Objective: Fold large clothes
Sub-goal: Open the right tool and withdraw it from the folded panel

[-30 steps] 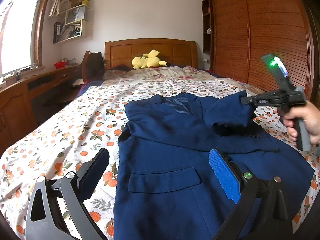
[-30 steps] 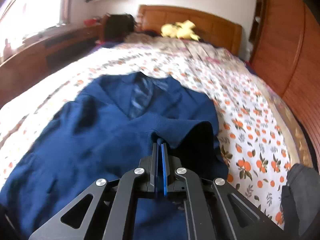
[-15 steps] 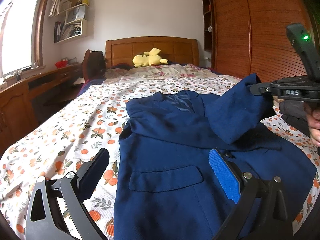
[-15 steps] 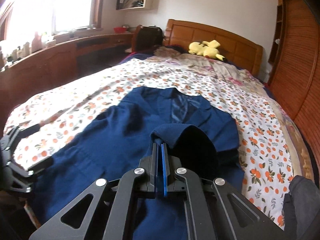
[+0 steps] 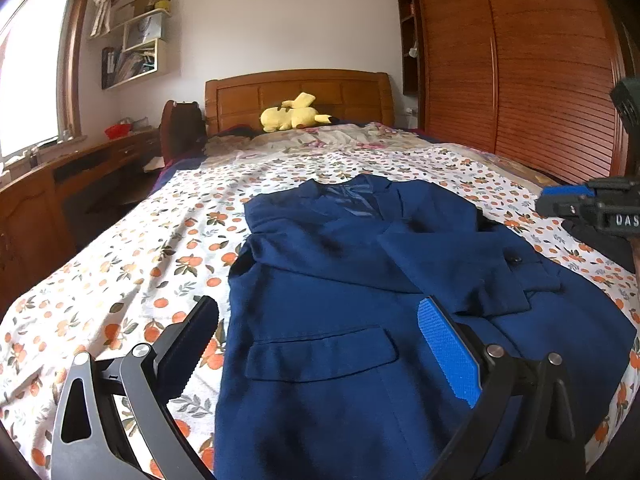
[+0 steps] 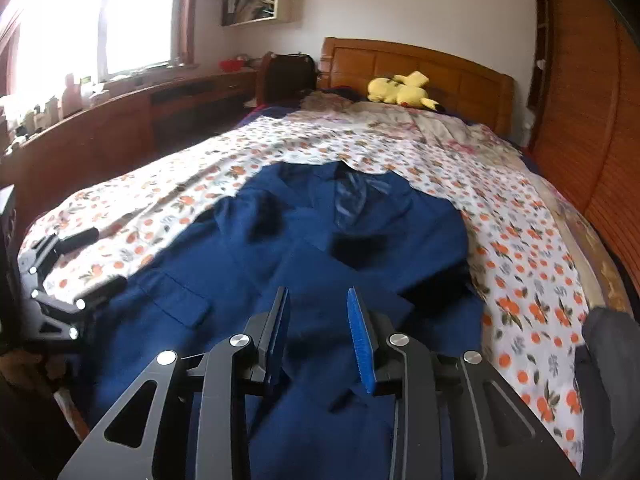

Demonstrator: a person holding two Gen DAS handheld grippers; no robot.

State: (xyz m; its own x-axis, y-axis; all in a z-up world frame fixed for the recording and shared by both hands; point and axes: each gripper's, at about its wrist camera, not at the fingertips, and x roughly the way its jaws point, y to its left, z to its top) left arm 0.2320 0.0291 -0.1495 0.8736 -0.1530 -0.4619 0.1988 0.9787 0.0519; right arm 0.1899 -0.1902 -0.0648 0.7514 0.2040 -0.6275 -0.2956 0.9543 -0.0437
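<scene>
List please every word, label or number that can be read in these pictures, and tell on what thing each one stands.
"DAS": white letters on the black body of the right gripper, at the right edge of the left wrist view; the frame edge cuts the word off, so more letters may follow.
Papers and books on the wall shelf: any print is too small and blurred to read.
Navy suit jacket: no readable label.

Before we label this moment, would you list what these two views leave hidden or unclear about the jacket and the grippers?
- Jacket hem: cut off by the bottom edge in both wrist views, behind the gripper frames.
- Sleeve folded across the chest: its cuff blurs into the same blue cloth.
- Right gripper: jaws just opened, nothing between them; in the left wrist view the right edge cuts it off.
- Left gripper: open; in the right wrist view it is small and dark.
</scene>
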